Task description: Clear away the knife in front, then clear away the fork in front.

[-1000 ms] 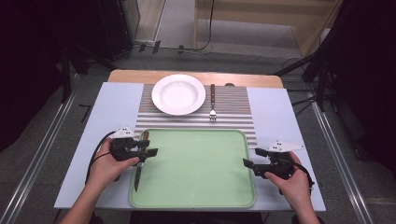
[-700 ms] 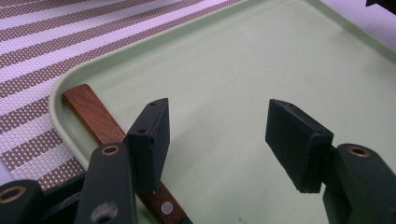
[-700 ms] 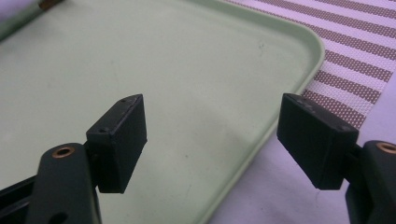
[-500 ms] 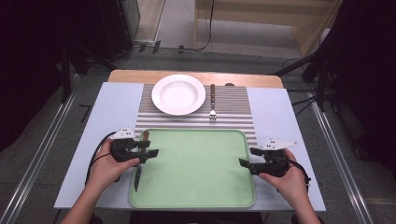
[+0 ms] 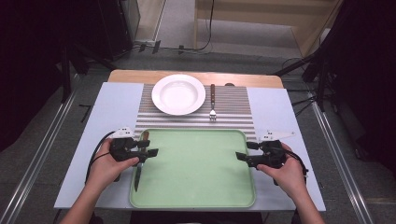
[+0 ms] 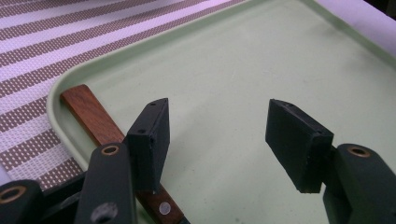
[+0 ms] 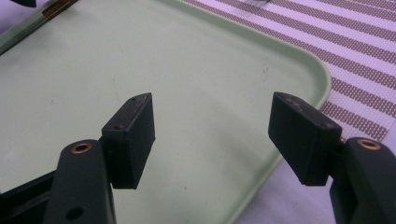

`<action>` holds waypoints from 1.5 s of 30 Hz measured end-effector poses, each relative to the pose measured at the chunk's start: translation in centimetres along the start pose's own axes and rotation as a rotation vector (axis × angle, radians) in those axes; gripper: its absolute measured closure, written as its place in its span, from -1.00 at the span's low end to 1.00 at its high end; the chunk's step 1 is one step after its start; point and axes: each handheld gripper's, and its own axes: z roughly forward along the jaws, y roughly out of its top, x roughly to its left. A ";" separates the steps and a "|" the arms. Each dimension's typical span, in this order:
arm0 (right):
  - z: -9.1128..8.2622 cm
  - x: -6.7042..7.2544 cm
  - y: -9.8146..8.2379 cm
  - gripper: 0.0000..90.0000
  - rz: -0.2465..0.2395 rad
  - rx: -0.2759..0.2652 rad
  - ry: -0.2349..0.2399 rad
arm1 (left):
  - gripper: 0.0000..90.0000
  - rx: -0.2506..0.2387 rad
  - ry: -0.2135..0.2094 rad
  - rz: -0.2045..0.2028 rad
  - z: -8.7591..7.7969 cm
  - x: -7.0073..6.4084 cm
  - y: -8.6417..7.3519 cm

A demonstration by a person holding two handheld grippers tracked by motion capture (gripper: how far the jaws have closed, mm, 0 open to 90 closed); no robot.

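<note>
We see the left hand-held gripper [image 5: 150,152] over the tray's left rim, its jaws apart and grasping nothing; in the left gripper view [image 6: 219,140] the knife [image 6: 95,123] lies under the left jaw, not between the 2 pads. The knife's wooden handle crosses the tray [image 6: 243,70] rim, and the jaw and frame edge cut off its lower part. From above, the knife [image 5: 138,172] shows a dark blade along the tray's [image 5: 196,198] left edge, the middle hidden by the gripper. The right hand-held gripper [image 5: 243,156] has just been closing a little, yet its jaws stay released with only bare tray [image 7: 210,60] between them [image 7: 212,135]. Beyond, on the striped mat [image 5: 233,100], sit 1 plate [image 5: 178,94] and 1 fork [image 5: 212,101]; the desk [image 5: 114,107] carries all.
</note>
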 end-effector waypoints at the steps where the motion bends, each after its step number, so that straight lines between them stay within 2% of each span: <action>1: 0.2 -0.1 0.4 -0.31 -0.001 -0.006 0.004 | -0.11 0.001 0.000 -0.002 0.0 0.0 0.0; 14: 1.6 -0.9 3.1 -0.31 -0.017 -0.008 -0.011 | -0.11 0.001 -0.001 -0.003 -0.1 0.1 -0.1; 18: 2.0 -1.0 4.0 -0.20 -0.008 -0.006 0.000 | -0.11 -0.003 0.000 0.000 -0.1 0.2 -0.1; 23: 2.5 -1.4 4.9 -0.20 -0.006 -0.012 -0.030 | -0.11 -0.006 0.002 -0.003 -0.2 0.2 -0.1; 29: 2.9 -2.0 5.7 -0.20 0.034 -0.016 -0.016 | -0.11 -0.003 0.004 -0.005 -0.2 0.3 -0.1; 32: 3.0 -2.1 5.9 -0.20 0.034 -0.020 -0.029 | -0.11 -0.003 0.004 -0.006 -0.2 0.3 -0.1; 33: 3.1 -2.2 6.1 -0.21 0.049 -0.023 -0.033 | -0.11 -0.002 0.003 -0.007 -0.2 0.3 -0.2; 37: 3.2 -2.4 6.2 -0.22 0.046 -0.028 -0.029 | -0.11 -0.005 0.005 -0.008 -0.2 0.3 -0.2; 45: 3.5 -2.7 7.0 -0.26 0.046 -0.021 -0.049 | -0.11 -0.003 0.008 -0.008 -0.2 0.4 -0.1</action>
